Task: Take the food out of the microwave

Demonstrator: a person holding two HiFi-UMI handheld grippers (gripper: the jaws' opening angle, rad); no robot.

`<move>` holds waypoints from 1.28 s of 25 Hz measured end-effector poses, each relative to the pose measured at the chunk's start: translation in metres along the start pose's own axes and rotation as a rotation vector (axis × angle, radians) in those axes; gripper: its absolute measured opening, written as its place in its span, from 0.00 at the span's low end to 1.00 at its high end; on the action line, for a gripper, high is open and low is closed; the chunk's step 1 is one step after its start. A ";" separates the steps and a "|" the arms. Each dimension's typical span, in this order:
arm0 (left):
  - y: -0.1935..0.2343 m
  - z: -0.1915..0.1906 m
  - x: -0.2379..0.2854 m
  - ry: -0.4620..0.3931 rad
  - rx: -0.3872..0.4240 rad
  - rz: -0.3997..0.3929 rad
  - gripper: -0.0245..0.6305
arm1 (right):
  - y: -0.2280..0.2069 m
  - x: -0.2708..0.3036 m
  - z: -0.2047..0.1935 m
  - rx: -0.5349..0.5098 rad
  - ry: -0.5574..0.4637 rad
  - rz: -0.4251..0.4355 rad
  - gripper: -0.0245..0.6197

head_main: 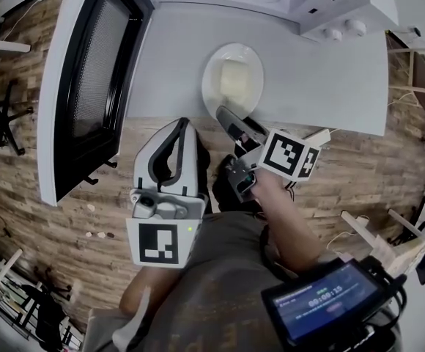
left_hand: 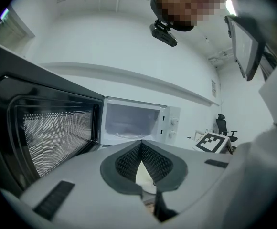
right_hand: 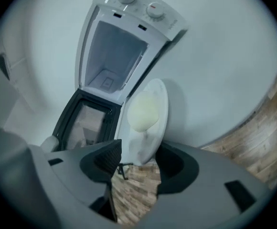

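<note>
One plate edge hides behind the right hand-held gripper, seemingly open.

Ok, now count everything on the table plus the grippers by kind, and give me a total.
microwave: 1
plate: 1
food, the pale piece on the plate: 1
grippers: 2, the left gripper and the right gripper
Total: 5
</note>
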State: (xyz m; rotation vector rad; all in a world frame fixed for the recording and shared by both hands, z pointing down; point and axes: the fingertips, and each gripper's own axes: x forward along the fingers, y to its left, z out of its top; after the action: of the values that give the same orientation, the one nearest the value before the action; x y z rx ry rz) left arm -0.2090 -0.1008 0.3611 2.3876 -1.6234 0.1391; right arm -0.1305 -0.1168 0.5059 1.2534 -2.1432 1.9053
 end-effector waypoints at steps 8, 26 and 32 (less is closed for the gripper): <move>-0.002 0.003 0.006 -0.004 0.004 -0.021 0.05 | 0.004 -0.001 -0.010 -0.369 0.176 -0.105 0.50; 0.009 0.001 0.006 0.012 0.037 0.009 0.05 | -0.014 -0.013 -0.023 -0.695 0.309 -0.231 0.46; 0.011 0.007 0.006 -0.010 0.044 0.031 0.05 | -0.017 -0.019 -0.021 -0.716 0.302 -0.244 0.43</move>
State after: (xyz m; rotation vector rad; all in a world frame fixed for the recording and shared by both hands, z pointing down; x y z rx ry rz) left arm -0.2171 -0.1113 0.3574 2.4007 -1.6791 0.1702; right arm -0.1178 -0.0877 0.5162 0.9404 -2.0847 0.9963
